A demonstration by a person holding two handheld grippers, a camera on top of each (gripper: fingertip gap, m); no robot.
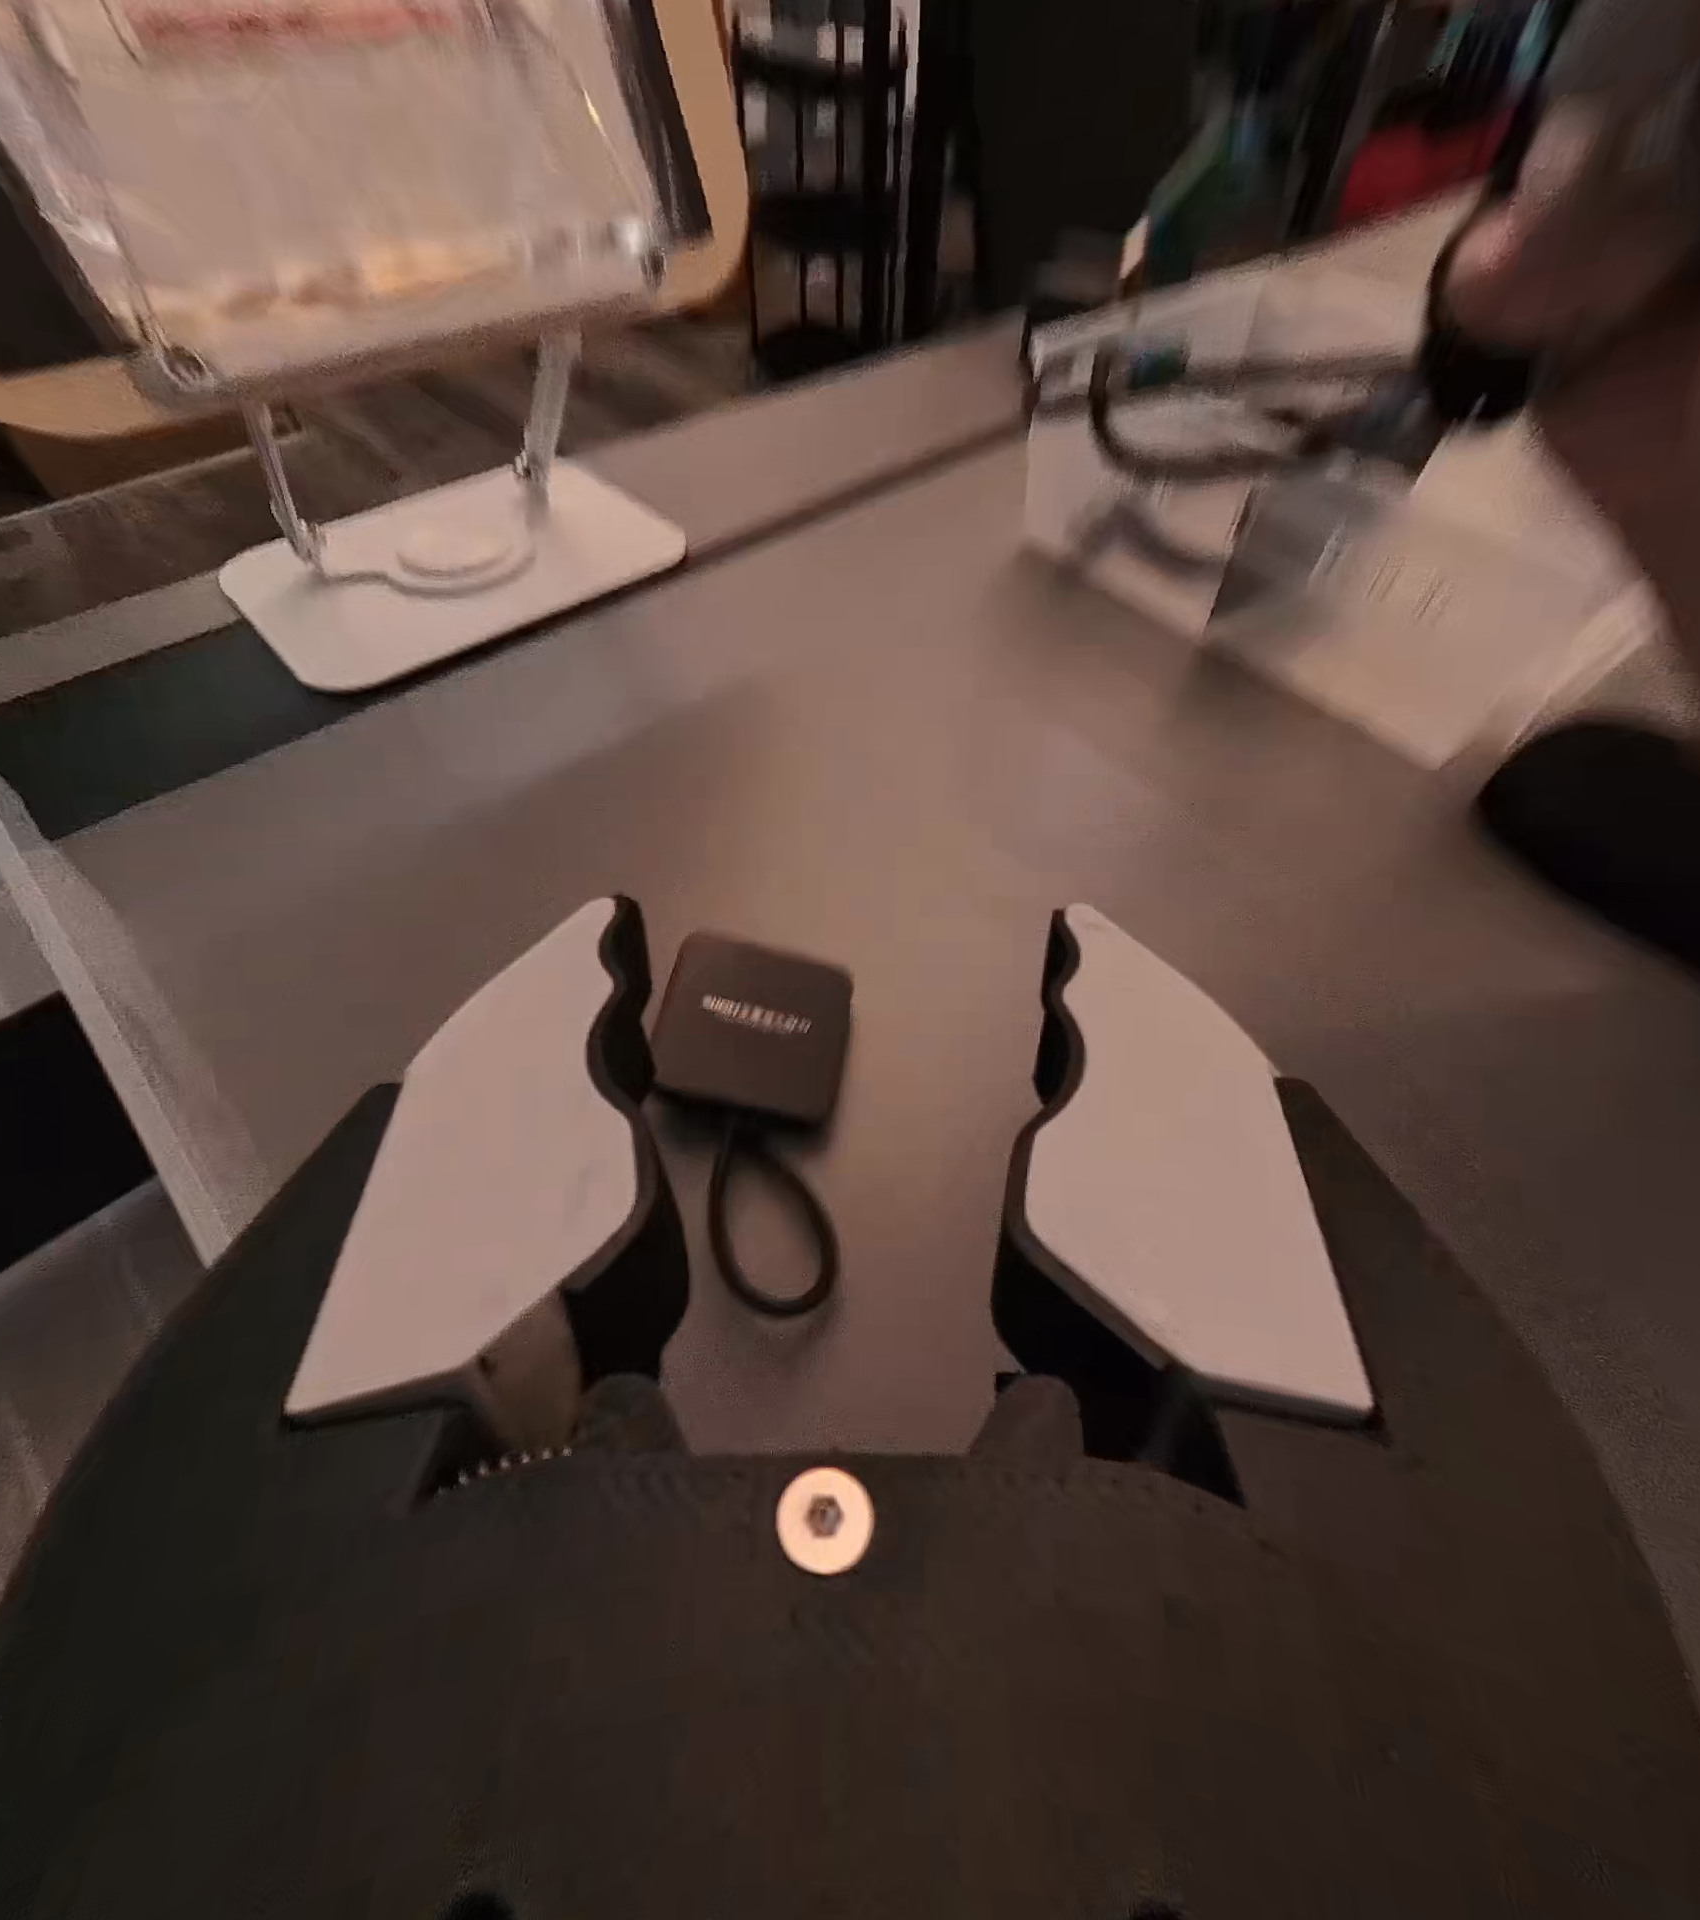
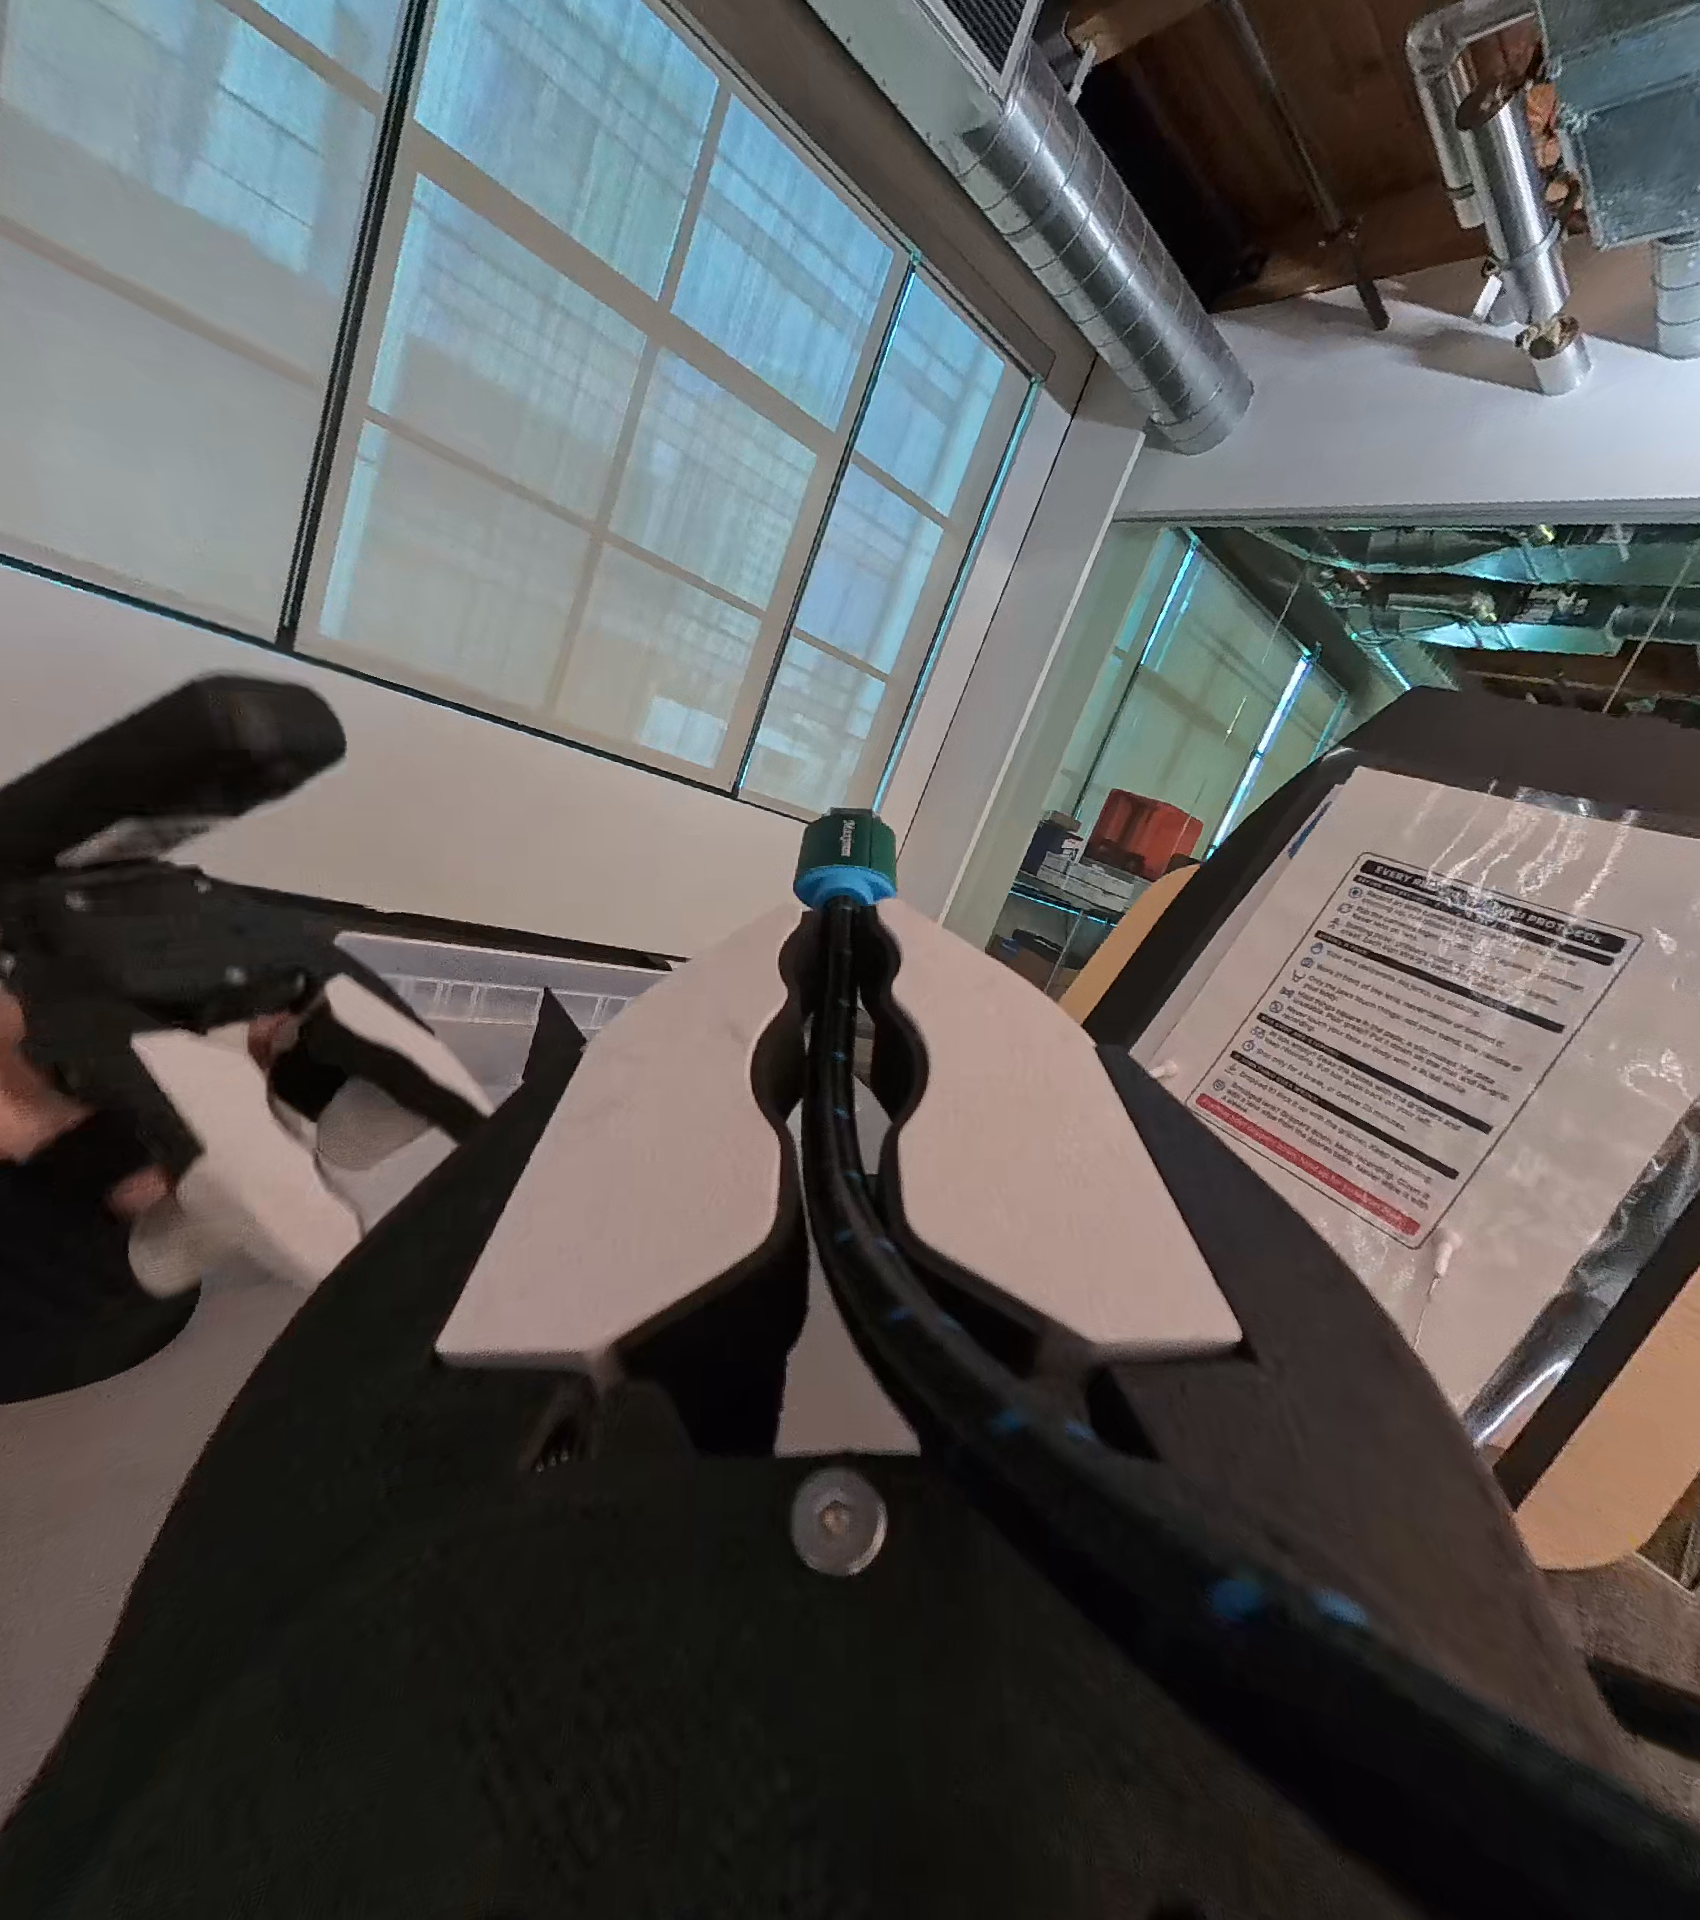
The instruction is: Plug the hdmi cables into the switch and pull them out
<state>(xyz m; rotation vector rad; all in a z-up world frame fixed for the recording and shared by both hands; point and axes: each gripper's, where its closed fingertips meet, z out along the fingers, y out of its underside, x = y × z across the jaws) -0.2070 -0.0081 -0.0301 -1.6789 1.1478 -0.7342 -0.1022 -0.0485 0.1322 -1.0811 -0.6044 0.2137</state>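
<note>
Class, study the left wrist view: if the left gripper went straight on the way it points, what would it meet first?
Probably the black switch lying on the grey table, between the open left gripper's fingers. Depth is unclear, so it might touch the table first.

The left wrist view looks forward and down from close above the grey surface, toward a clear stand at its far edge. The right wrist view tilts upward at windows and ceiling ducts. Each view catches the other gripper: the right view shows the left gripper nearby.
</note>
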